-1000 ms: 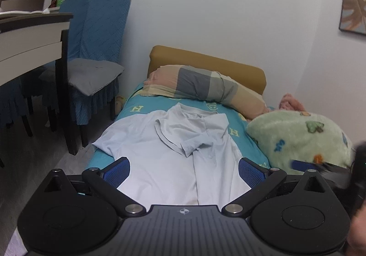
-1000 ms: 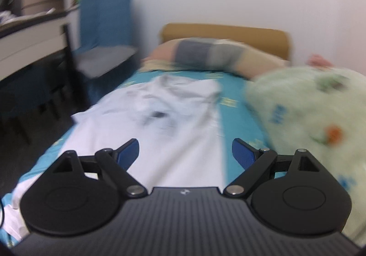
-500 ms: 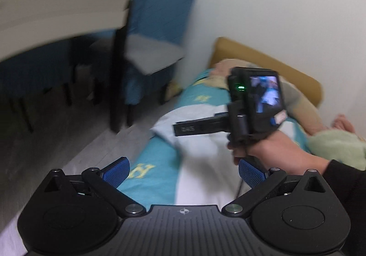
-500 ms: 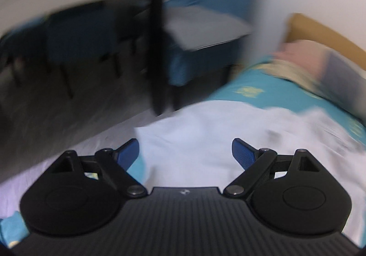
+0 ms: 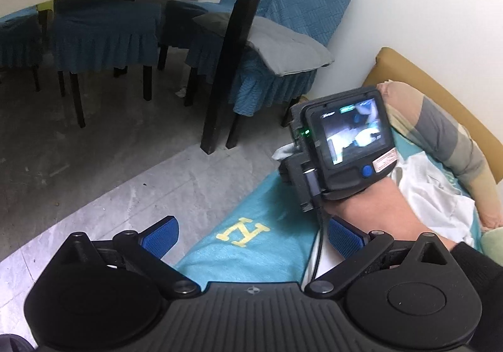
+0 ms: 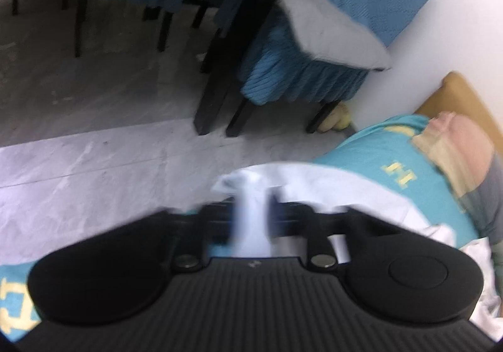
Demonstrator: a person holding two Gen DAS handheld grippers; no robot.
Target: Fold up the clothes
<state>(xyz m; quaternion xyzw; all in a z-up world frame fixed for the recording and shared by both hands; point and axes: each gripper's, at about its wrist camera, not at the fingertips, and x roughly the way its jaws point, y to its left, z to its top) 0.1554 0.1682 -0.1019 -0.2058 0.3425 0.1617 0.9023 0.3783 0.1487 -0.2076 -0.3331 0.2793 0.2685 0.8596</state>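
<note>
White shirt point(image 6: 317, 185) spread on the teal bedsheet point(image 5: 251, 245), one edge hanging off the bed side. Right gripper point(image 6: 251, 220) just closed, clamped on a bunched fold of that edge. Left gripper point(image 5: 251, 234) spread wide, empty, above the sheet.

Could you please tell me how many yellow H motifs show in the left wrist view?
1: the yellow H motif lies near the teal sheet's floor-side edge, just ahead of the left gripper. Others may hide under the white shirt.
</note>
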